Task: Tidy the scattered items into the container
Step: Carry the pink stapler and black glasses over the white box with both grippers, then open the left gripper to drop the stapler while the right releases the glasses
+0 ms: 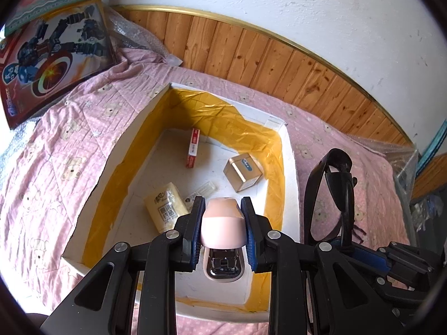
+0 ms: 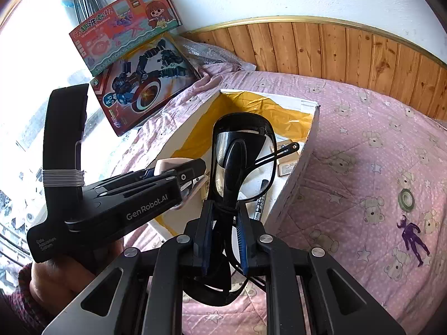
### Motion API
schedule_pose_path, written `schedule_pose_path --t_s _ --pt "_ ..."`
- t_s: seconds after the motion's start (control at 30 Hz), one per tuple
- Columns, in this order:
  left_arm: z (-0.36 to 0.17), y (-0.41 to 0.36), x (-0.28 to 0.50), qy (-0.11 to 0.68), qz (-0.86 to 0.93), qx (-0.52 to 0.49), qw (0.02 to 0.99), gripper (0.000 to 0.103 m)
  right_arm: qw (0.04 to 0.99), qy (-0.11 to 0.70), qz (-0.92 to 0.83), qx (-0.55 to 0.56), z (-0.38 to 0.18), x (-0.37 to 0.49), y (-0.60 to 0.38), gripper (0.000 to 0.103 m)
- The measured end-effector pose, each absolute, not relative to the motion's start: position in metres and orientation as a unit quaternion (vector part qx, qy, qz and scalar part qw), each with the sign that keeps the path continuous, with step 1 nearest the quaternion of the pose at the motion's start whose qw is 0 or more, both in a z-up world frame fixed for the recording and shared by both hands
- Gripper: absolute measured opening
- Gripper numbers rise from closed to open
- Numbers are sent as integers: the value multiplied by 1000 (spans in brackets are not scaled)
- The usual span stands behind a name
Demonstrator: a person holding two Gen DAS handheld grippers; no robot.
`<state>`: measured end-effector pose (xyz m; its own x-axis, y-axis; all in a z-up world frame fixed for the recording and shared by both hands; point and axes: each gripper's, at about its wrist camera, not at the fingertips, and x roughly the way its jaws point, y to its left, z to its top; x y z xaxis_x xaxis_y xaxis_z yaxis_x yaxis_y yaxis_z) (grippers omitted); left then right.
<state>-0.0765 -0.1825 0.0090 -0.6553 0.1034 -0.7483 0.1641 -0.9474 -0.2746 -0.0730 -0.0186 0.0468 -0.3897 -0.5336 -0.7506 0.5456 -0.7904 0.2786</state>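
now stapler (image 1: pixel 222 220) over box (image 1: pixel 290 150)

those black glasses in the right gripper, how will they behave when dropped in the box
The glasses look light but fragile: thin lenses and slim temple arms sticking out sideways. Held by the right gripper at one end, they may swing or pivot. The loose arms could snag the box wall or unfold on landing.

Bed with pink bear-print quilt (image 2: pixel 363 145), wood-panelled wall along its far edge. White box lined with yellow tape (image 1: pixel 92 173) sits mid-bed, nearer the far edge. Two toy boxes (image 2: pixel 145 83) lean at the far left corner, on bubble wrap (image 2: pixel 206 53). Toward the right edge: tape roll (image 2: pixel 406 199), purple figurine (image 2: pixel 413 238) just beside it.
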Motion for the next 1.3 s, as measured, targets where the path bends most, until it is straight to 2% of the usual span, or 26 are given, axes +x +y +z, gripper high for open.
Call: schedule_pose_path --t_s 0.73,1.07,1.3 --pt "5 -240 -95 170 -885 431 52 27 318 -12 -797 513 23 -166 -59 17" --pt "14 -234 -154 115 -888 443 48 27 306 -24 -769 561 -7 -222 -89 17" --pt "-21 -233 -205 85 -868 483 75 28 282 -24 -758 587 -31 -251 -103 18"
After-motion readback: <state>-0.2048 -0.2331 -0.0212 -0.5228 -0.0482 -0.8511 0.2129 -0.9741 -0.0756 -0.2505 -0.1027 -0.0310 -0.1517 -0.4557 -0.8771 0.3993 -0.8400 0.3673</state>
